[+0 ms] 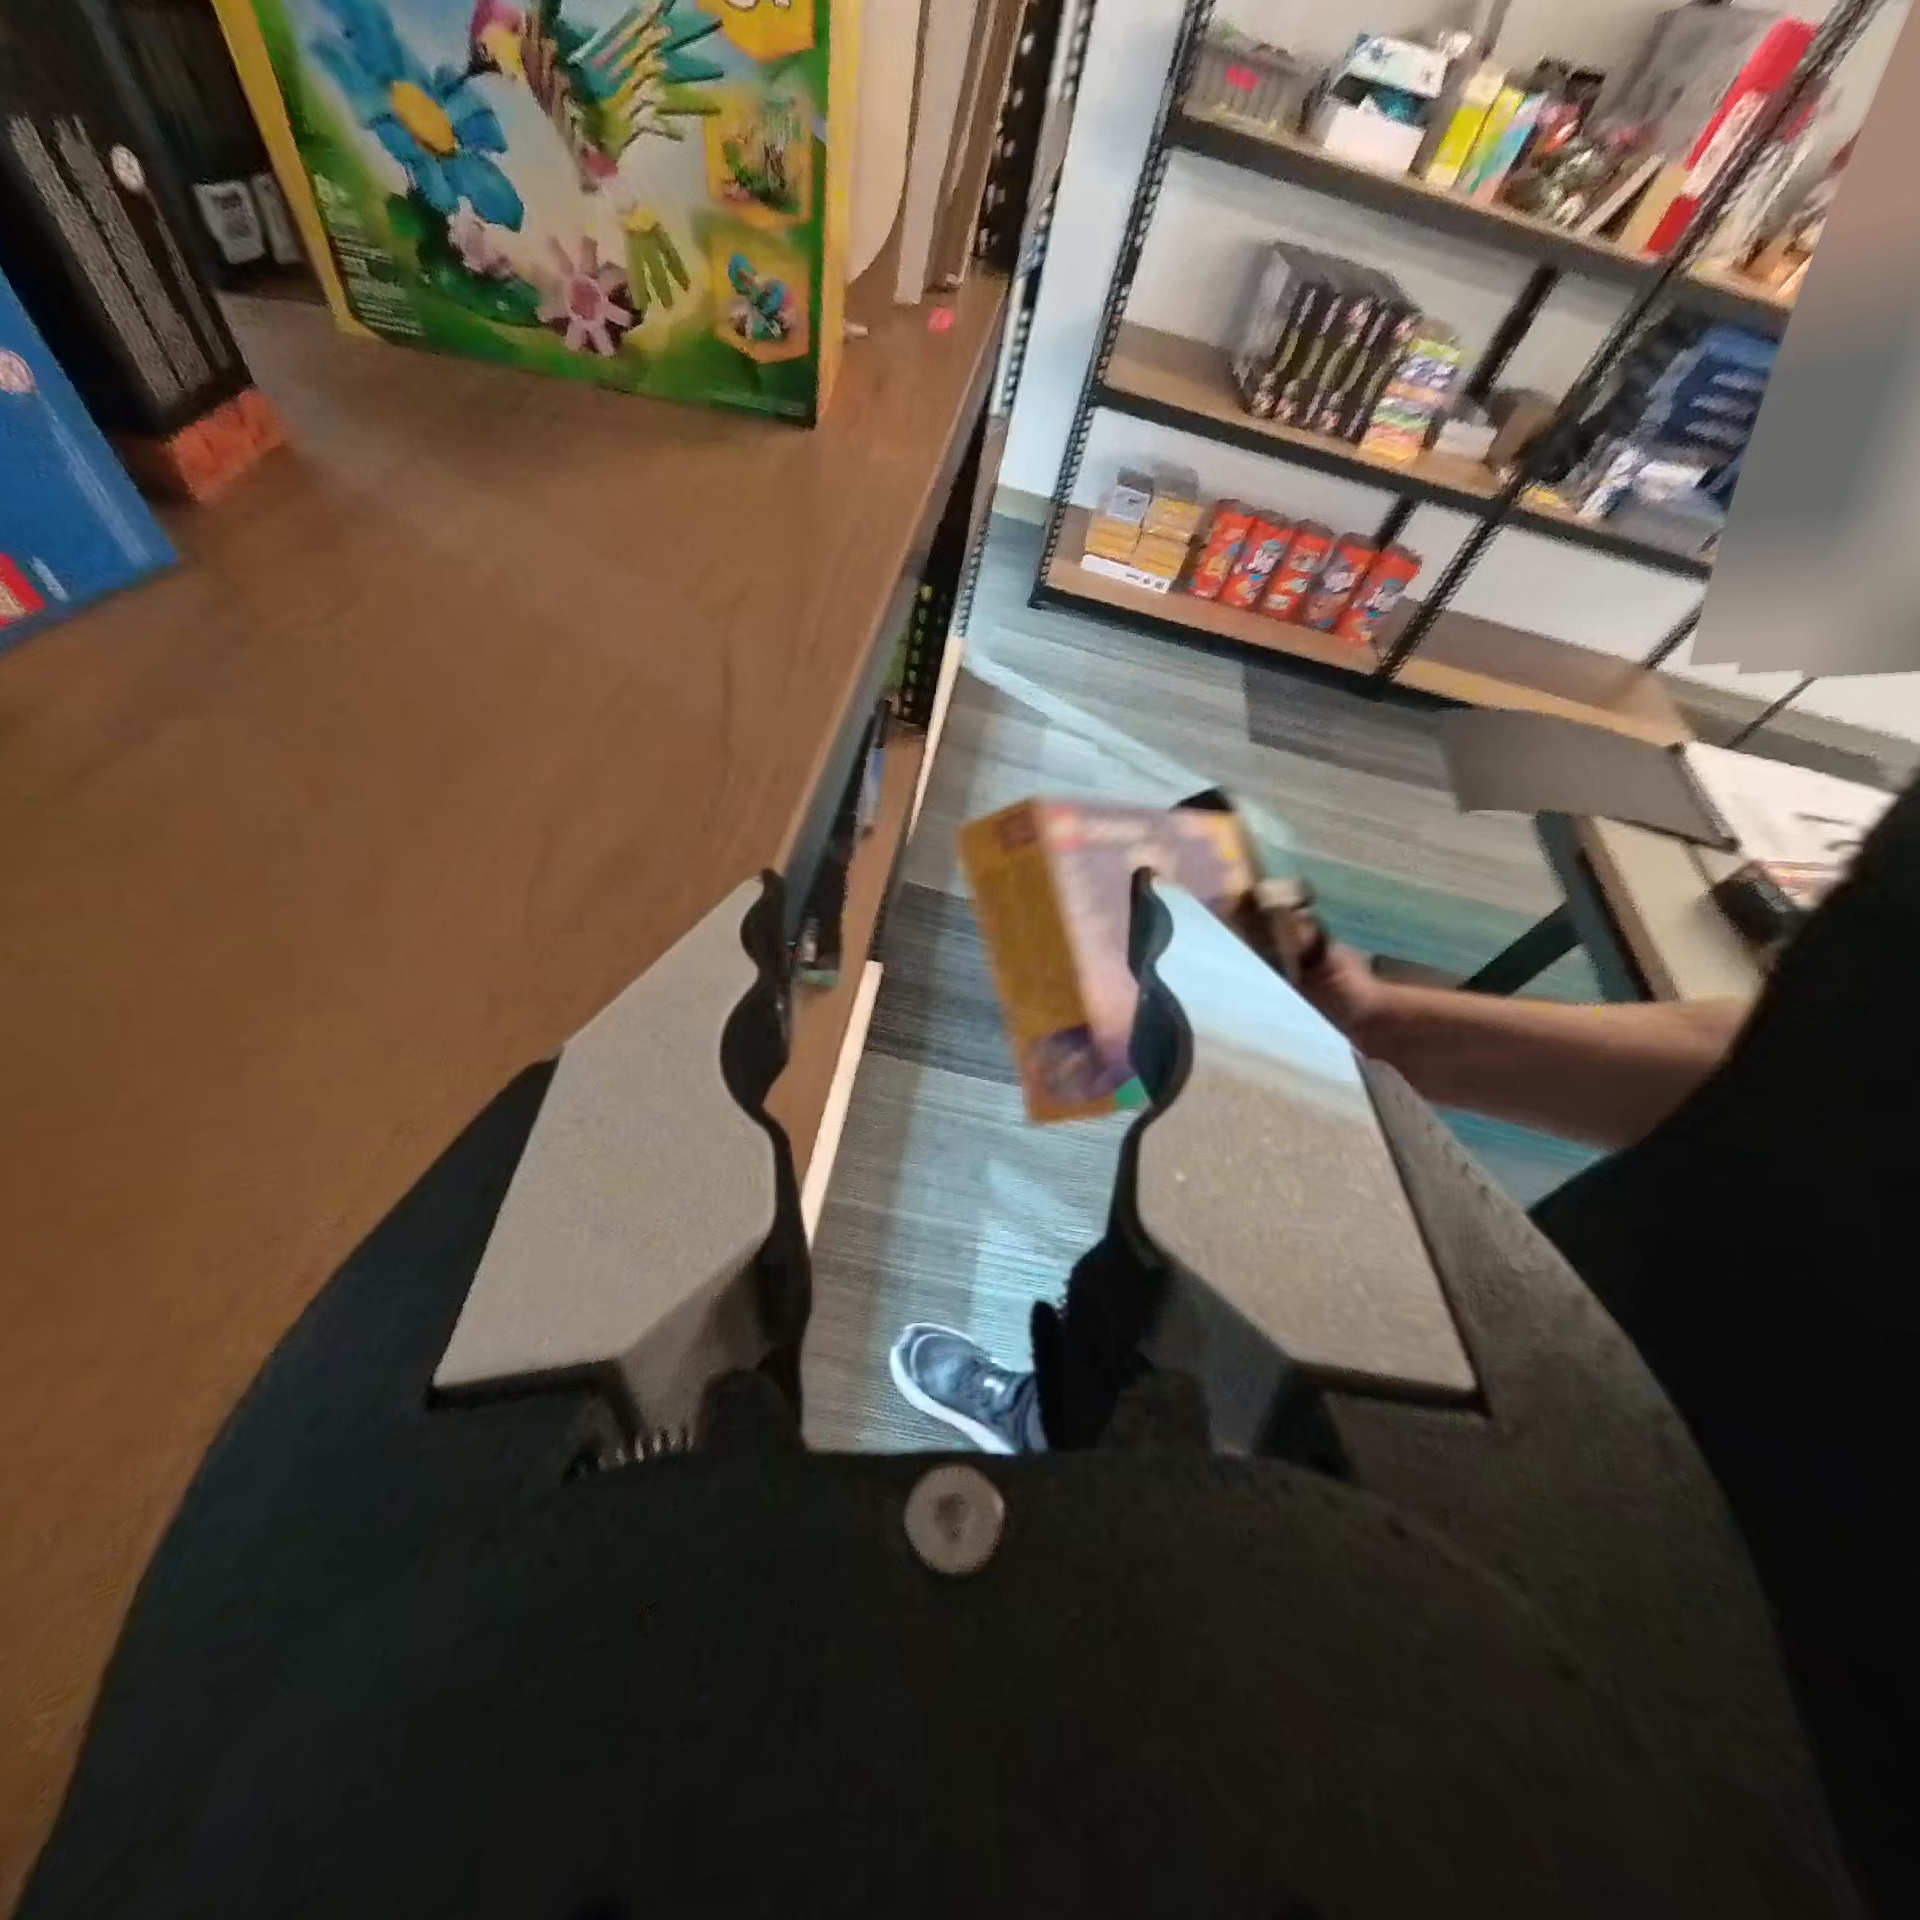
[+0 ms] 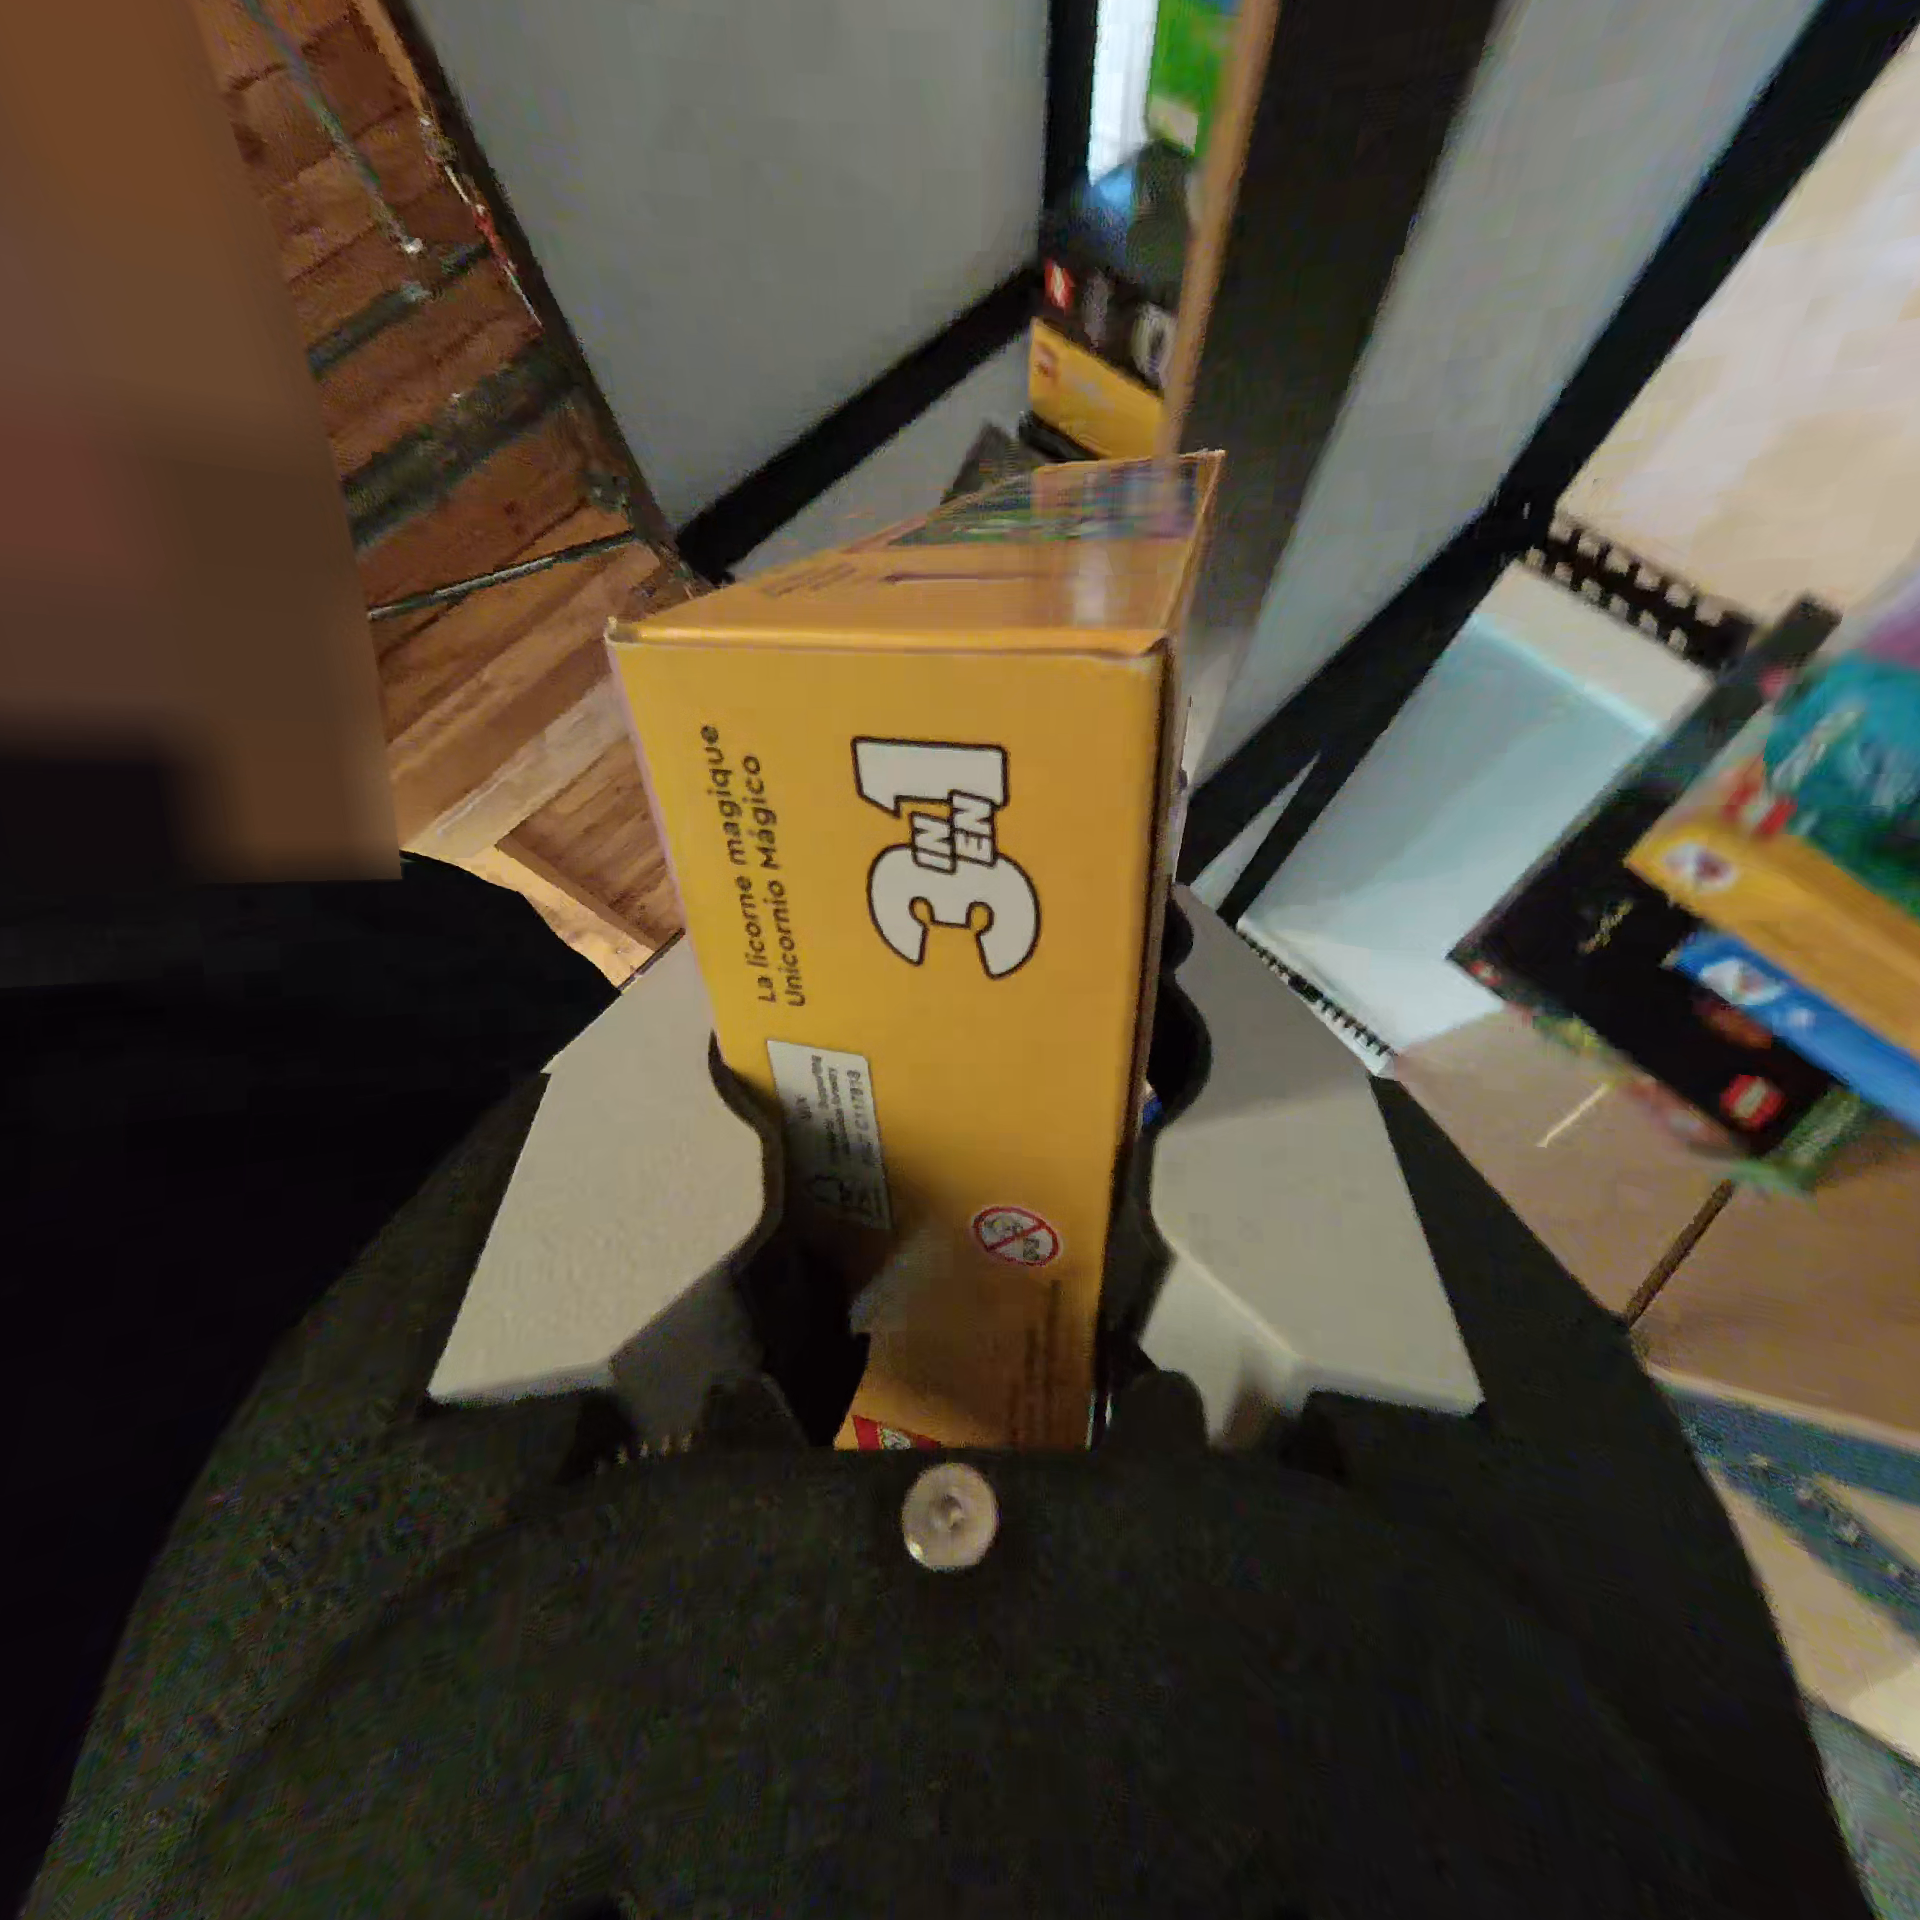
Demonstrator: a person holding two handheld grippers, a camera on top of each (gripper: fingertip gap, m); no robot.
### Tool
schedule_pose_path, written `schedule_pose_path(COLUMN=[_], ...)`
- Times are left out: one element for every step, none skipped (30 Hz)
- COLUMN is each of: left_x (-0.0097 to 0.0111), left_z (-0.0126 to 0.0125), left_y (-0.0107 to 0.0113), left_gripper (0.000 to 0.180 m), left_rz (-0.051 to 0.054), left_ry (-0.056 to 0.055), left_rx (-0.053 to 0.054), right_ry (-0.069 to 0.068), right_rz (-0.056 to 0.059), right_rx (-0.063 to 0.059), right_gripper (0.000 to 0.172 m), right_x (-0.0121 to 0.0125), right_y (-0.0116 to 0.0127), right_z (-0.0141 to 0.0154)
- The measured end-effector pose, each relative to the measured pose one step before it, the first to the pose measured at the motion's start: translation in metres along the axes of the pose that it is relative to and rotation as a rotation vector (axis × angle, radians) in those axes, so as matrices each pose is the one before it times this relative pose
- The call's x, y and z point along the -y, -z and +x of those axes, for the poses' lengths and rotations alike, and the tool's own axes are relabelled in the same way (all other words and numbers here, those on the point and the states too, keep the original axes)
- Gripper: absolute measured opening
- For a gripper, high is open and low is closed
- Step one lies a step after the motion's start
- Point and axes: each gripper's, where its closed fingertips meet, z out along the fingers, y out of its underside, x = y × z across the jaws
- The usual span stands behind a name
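Right claw (image 2: pixel 940 1023) clamps yellow box (image 2: pixel 914 935); left claw (image 1: pixel 951 997) wide, bare, beside brown shelf (image 1: pixel 416 727).

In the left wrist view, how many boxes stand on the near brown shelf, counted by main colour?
Green box: 1
Blue box: 1
Black box: 1
Total: 3, all on the brown shelf.

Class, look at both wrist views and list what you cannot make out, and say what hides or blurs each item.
- Yellow box, right wrist view: its lower end is hidden inside the right claw; its picture face shows only edge-on.
- The same box in the left wrist view: motion blur smears its printing.
- Far shelves, left wrist view: the items are too small and blurred to identify.
- Left claw: open, holding nothing.
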Motion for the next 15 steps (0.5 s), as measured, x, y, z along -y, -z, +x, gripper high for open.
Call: schedule_pose_path(left_x=[-0.00557, -0.00942, -0.01143, -0.01143, -0.01277, -0.01554, -0.01635, -0.0156, -0.01443, -0.01307, -0.01207, -0.01154, -0.01163, -0.01217, -0.01217], left_z=[0.00602, 0.00604, 0.0074, 0.00638, 0.00638, 0.00507, 0.0026, 0.00215, 0.00257, 0.00171, 0.00193, 0.00147, 0.00194, 0.00215, 0.0008], left_y=[0.01142, 0.00964, 0.00787, 0.00656, 0.00543, 0.00438, 0.0038, 0.00327, 0.0029, 0.00257, 0.00223, 0.00189, 0.00116, 0.00052, 0.00029], left_gripper=[0.062, 0.061, 0.061, 0.061, 0.06, 0.06, 0.059, 0.058, 0.057, 0.056, 0.056, 0.055, 0.055, 0.055, 0.055], left_rz=[0.0064, -0.0165, -0.0193, -0.0067, -0.0046, -0.0165, -0.0149, -0.0067, -0.0013, 0.0025, 0.0015, -0.002, -0.006, -0.0128, -0.0143], left_ry=[-0.0015, -0.0097, -0.0027, 0.0051, 0.0144, 0.0251, 0.0278, 0.0316, 0.0376, 0.0426, 0.0359, 0.0257, 0.0233, 0.0264, 0.026], left_rx=[-0.0012, 0.0061, -0.0007, 0.0063, 0.0015, 0.0013, 0.0107, 0.0088, 0.0019, 0.0044, 0.0048, 0.0113, 0.0084, 0.005, 0.0107], right_ry=[-0.0444, -0.0542, -0.0444, -0.0483, -0.047, -0.0259, -0.0326, -0.02, -0.0135, -0.0289, -0.0247, -0.0284, -0.0258, -0.0226, -0.0156], right_rz=[-0.0247, -0.0253, -0.0199, -0.0259, -0.0214, -0.0126, -0.0236, -0.0337, -0.0398, -0.0418, -0.0285, -0.0114, -0.0087, -0.0229, -0.0274], right_rx=[0.0163, 0.0033, -0.0178, -0.0055, -0.0012, -0.0234, -0.0258, -0.0187, -0.0203, -0.0251, -0.0158, -0.0147, -0.0212, -0.0229, -0.037], right_gripper=[0.07, 0.07, 0.07, 0.07, 0.069, 0.069, 0.069, 0.069, 0.069, 0.069, 0.069, 0.069, 0.069, 0.068, 0.069], right_x=[-0.01913, -0.01799, -0.016, -0.01489, -0.01215, -0.00918, -0.00906, -0.00898, -0.00883, -0.00792, -0.00526, -0.00209, -0.0011, -0.00203, -0.002], right_y=[-0.00509, -0.00518, -0.00551, -0.00599, -0.00676, -0.0079, -0.00906, -0.01116, -0.0126, -0.01343, -0.01425, -0.01478, -0.01512, -0.01535, -0.01518], right_z=[0.01701, 0.02096, 0.02475, 0.02424, 0.0237, 0.0254, 0.02572, 0.02336, 0.02227, 0.02231, 0.01934, 0.01744, 0.01662, 0.01575, 0.01687])
